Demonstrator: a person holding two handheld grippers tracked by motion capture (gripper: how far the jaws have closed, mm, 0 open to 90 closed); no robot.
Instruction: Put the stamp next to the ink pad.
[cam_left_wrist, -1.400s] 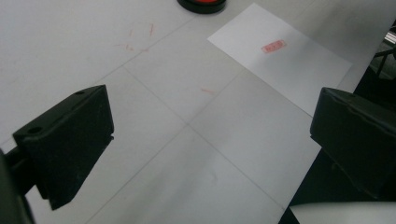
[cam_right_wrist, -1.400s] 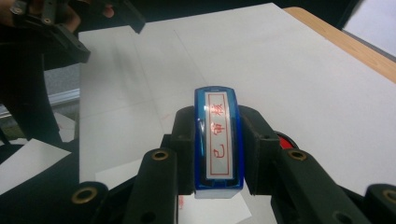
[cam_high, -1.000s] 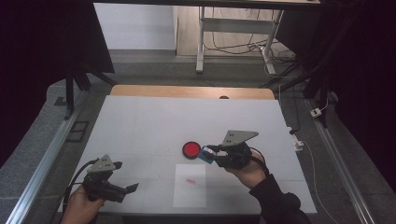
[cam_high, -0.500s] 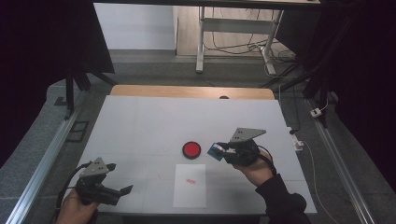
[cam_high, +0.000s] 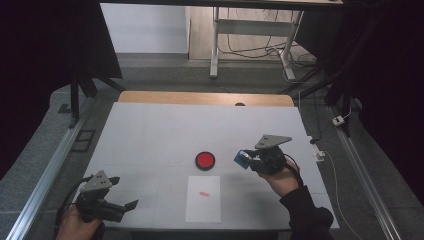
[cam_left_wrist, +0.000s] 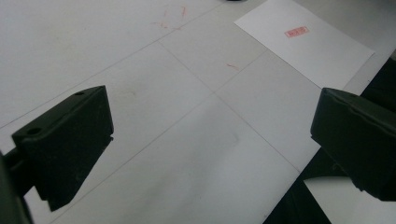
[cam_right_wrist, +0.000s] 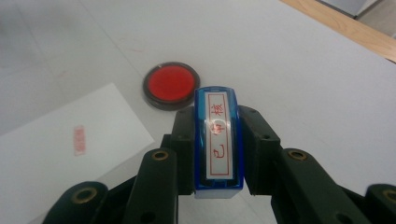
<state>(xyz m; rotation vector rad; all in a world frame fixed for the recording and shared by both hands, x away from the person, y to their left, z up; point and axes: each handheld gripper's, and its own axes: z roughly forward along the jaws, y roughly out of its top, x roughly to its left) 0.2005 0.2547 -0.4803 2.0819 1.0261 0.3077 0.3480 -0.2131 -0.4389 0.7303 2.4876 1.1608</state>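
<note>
Right gripper (cam_high: 248, 160): clamped on a blue rectangular stamp (cam_right_wrist: 218, 140), red characters on the white face turned toward the camera; held above the white desk (cam_high: 150, 135), just right of the ink pad. Red ink pad (cam_high: 205, 160): round, dark-rimmed, lid off, flat on the desk between stamp and paper. White paper sheet (cam_high: 203, 198): flat near the front edge, just in front of the ink pad, bearing one small red stamp mark (cam_high: 204, 193). Left gripper (cam_high: 131, 205): jaws wide apart, nothing between them, low over the front left corner of the desk, well apart from the paper.
</note>
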